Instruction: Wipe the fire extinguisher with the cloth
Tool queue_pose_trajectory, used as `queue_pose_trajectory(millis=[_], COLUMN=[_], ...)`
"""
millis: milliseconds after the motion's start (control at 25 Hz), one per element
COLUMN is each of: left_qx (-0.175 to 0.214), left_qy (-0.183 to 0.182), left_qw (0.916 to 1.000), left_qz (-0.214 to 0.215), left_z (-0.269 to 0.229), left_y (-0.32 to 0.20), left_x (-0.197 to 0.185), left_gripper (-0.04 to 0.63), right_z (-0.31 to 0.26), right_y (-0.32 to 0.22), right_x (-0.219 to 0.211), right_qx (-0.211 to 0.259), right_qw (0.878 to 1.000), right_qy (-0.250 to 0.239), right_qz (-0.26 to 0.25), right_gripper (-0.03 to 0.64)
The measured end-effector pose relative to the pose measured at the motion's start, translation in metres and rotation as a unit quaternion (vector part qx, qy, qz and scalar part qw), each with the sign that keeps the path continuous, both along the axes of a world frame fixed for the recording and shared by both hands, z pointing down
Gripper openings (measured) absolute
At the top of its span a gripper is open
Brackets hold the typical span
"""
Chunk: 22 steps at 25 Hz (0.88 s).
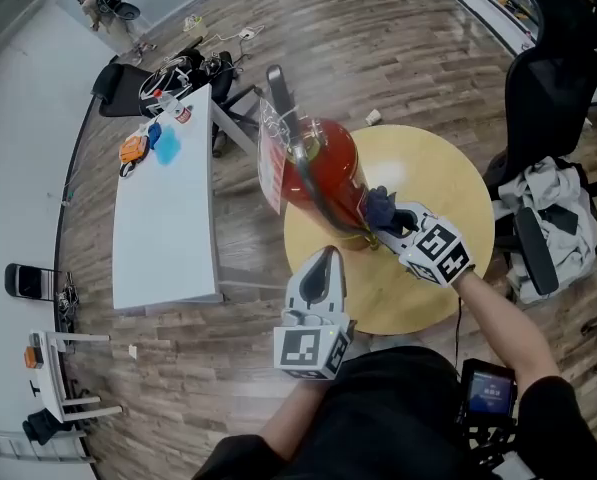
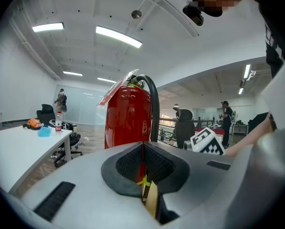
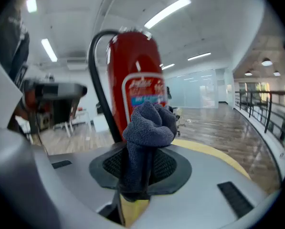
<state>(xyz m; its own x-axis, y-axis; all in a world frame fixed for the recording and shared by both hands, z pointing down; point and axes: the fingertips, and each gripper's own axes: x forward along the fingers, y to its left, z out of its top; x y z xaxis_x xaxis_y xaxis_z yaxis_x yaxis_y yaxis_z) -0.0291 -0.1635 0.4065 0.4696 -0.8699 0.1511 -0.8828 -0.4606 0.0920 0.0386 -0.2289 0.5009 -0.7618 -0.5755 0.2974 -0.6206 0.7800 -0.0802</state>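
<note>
A red fire extinguisher with a black hose stands upright on the round yellow table; it also fills the left gripper view and the right gripper view. My right gripper is shut on a bunched dark grey cloth, held against the extinguisher's lower right side. The left gripper is shut with nothing between its jaws, just short of the extinguisher's near side.
A long white table with small items lies to the left. A black office chair and a chair draped with clothes stand right of the round table. Wooden floor surrounds it.
</note>
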Motion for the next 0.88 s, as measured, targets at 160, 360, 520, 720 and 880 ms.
queue_pose_trajectory(millis=[160, 360, 520, 720, 880], left_qx=[-0.004, -0.006, -0.008, -0.011, -0.012], left_qy=[0.001, 0.005, 0.012, 0.012, 0.01], left_qw=[1.0, 0.9999, 0.9998, 0.9997, 0.9995], left_qz=[0.005, 0.01, 0.013, 0.019, 0.026], left_z=[0.001, 0.0, 0.0, 0.001, 0.003], left_y=[0.001, 0.002, -0.001, -0.005, -0.007], left_x=[0.002, 0.002, 0.008, 0.013, 0.019], left_gripper=[0.023, 0.023, 0.023, 0.023, 0.023], right_z=[0.009, -0.094, -0.154, -0.082, 0.017], right_y=[0.003, 0.007, 0.011, 0.026, 0.016], right_x=[-0.004, -0.007, -0.009, -0.023, -0.011], right_qx=[0.043, 0.191, 0.226, 0.212, 0.086], right_qw=[0.995, 0.977, 0.97, 0.958, 0.969], right_qy=[0.086, 0.085, 0.074, 0.178, 0.217], right_qz=[-0.02, -0.043, -0.055, -0.077, -0.078], right_gripper=[0.107, 0.107, 0.107, 0.106, 0.101])
